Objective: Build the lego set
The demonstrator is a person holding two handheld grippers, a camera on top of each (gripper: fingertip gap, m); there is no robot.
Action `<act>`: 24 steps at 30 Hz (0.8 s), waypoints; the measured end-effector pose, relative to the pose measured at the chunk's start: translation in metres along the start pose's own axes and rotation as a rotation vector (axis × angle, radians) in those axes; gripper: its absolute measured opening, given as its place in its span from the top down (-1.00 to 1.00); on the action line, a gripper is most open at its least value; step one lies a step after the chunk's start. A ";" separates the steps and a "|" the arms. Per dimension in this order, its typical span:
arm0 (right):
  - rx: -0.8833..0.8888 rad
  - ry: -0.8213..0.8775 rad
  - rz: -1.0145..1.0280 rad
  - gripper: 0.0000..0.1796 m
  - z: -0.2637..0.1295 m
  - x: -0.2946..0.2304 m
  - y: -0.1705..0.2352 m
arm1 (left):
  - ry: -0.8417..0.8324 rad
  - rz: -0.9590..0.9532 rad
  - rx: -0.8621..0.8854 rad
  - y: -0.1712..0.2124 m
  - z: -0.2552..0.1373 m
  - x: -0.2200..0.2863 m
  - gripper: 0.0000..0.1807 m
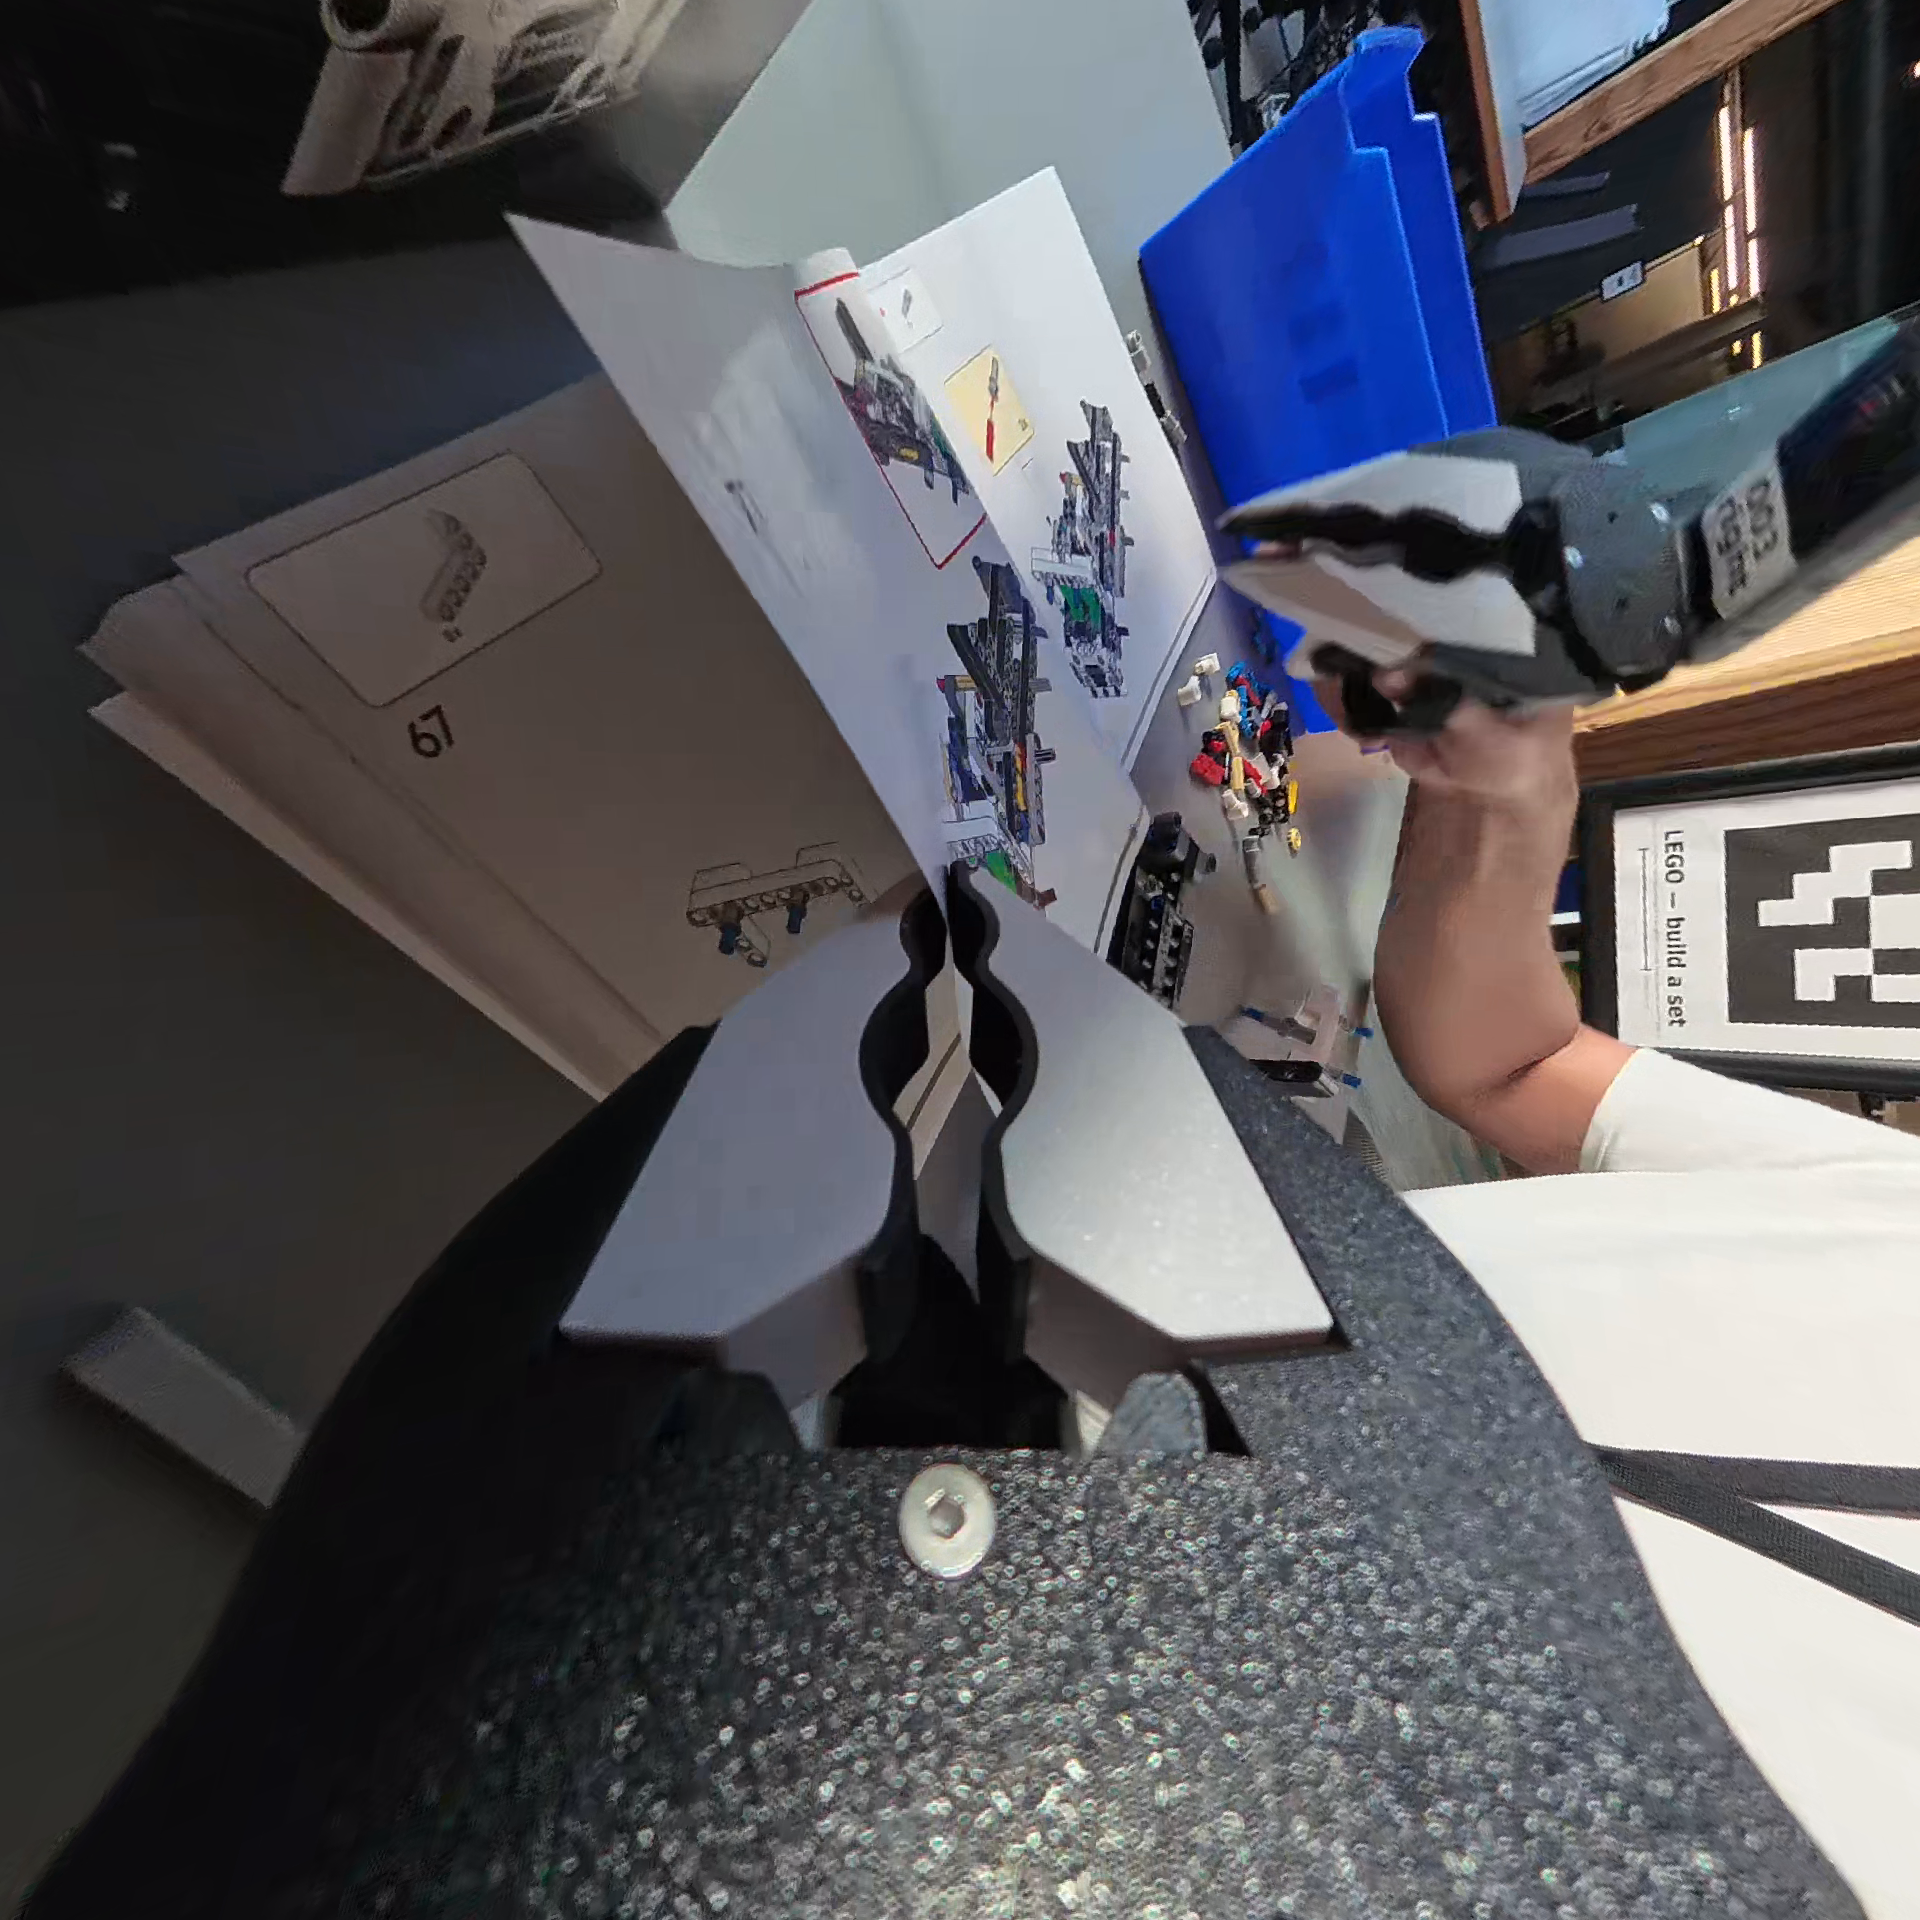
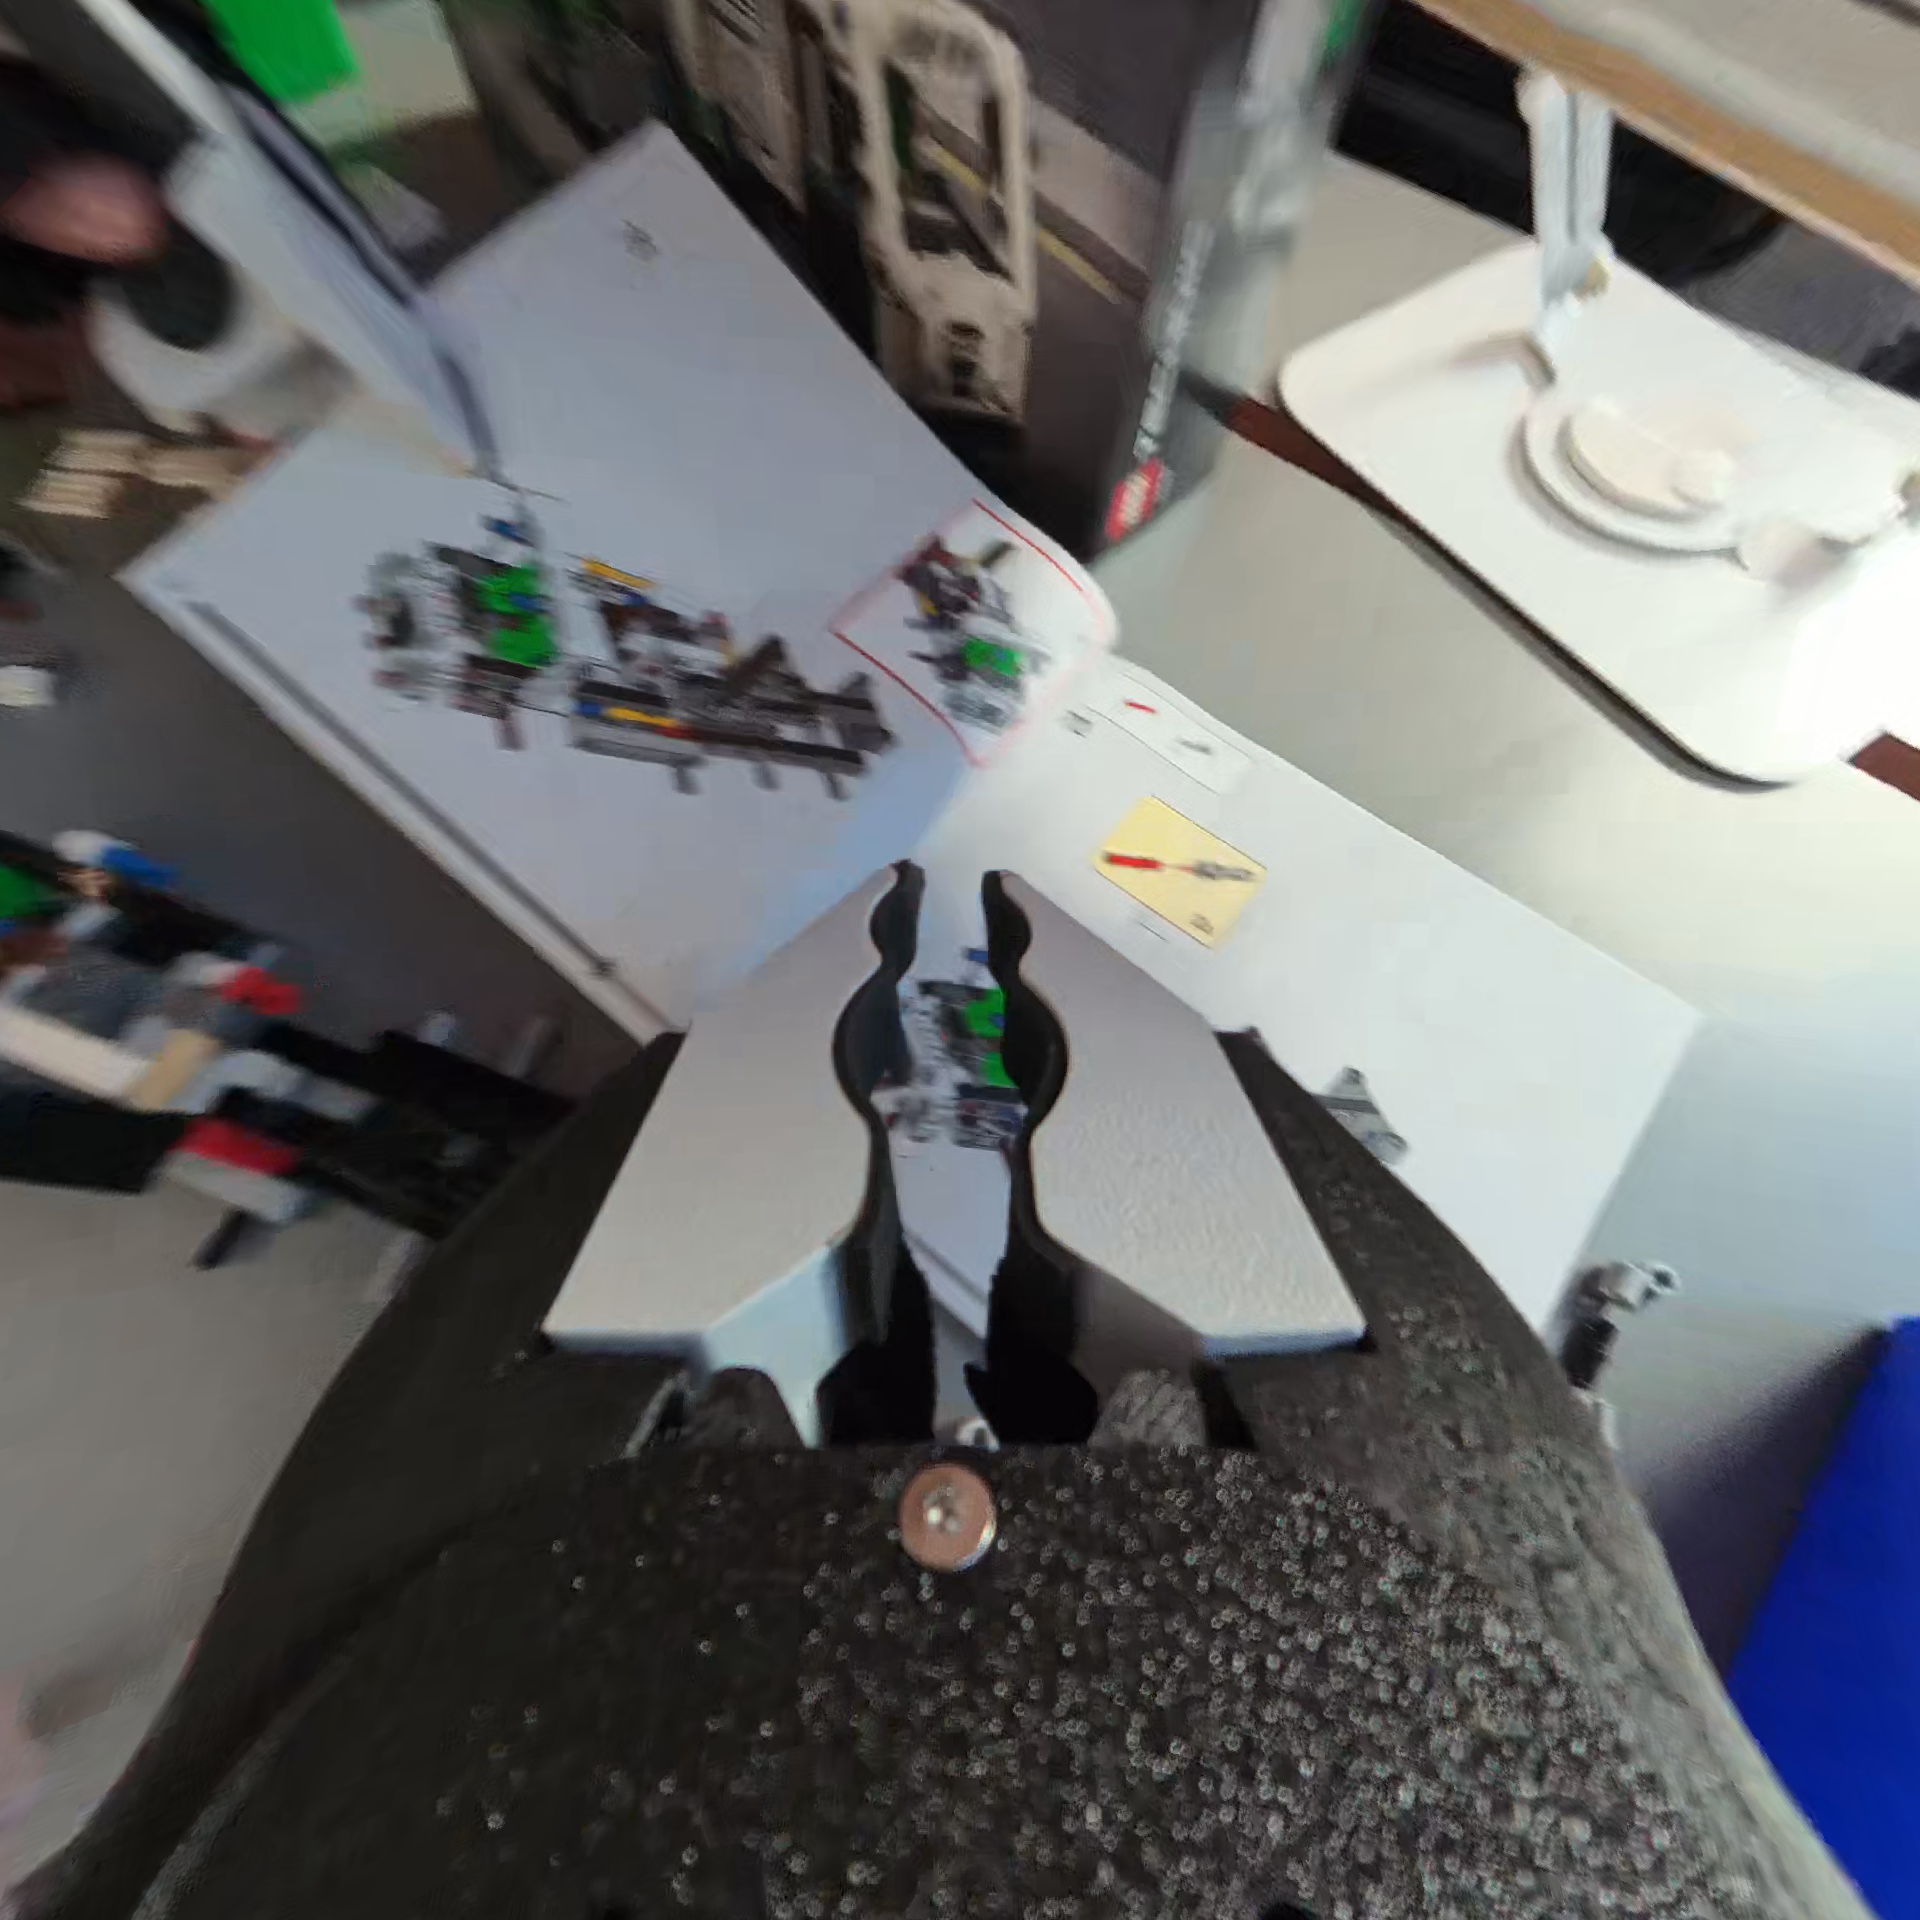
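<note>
The open instruction booklet [image 1: 644,727] lies on the grey table. My left gripper [image 1: 951,883] is shut on the lower edge of one of its pages [image 1: 831,520] and holds that page lifted off the stack. My right gripper [image 2: 943,883] hovers over the booklet's right-hand page [image 2: 1351,987] with a narrow gap between its fingers and nothing in it. It also shows in the left wrist view [image 1: 1247,540], held in a hand above the table. Loose lego pieces [image 1: 1252,758] and a black lego assembly [image 1: 1158,914] lie beside the booklet.
A blue bin [image 1: 1309,312] stands behind the pieces and shows in the right wrist view [image 2: 1829,1558]. The dark lego box [image 2: 935,208] stands behind the booklet. A white lamp base [image 2: 1621,468] sits at the right. A person's arm [image 1: 1475,935] and a framed marker sign [image 1: 1766,914] are near the table edge.
</note>
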State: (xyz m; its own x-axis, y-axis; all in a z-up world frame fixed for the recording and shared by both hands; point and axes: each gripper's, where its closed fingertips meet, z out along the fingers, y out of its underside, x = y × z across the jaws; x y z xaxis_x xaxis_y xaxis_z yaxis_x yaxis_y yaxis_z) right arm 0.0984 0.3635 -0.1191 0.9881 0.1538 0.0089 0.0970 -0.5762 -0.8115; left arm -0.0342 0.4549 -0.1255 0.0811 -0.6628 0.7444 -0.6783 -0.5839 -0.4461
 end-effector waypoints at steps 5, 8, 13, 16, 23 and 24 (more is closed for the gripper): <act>-0.245 0.090 -0.016 1.00 0.031 0.038 0.053 | -0.104 0.037 -0.042 0.009 0.001 -0.014 1.00; -0.239 0.138 -0.061 1.00 0.031 0.039 0.056 | -0.155 0.032 -0.077 0.018 -0.001 -0.027 1.00; -0.280 0.166 -0.108 1.00 0.031 0.039 0.056 | -0.241 0.057 -0.148 0.034 0.011 -0.041 1.00; -0.333 0.206 -0.166 1.00 0.029 0.040 0.053 | -0.262 0.072 -0.160 0.036 0.013 -0.043 1.00; -0.186 -0.186 -0.122 1.00 0.049 -0.054 0.019 | -0.249 0.053 -0.155 0.037 0.015 -0.044 1.00; -0.220 -0.179 -0.123 1.00 0.054 -0.052 0.028 | -0.248 0.053 -0.154 0.037 0.015 -0.044 1.00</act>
State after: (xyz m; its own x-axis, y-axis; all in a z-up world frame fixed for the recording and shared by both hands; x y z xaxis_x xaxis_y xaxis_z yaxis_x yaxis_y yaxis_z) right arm 0.0432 0.3825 -0.1736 0.9325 0.3606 -0.0198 0.2573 -0.7017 -0.6644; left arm -0.0516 0.4557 -0.1821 0.2058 -0.7961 0.5691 -0.7877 -0.4798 -0.3864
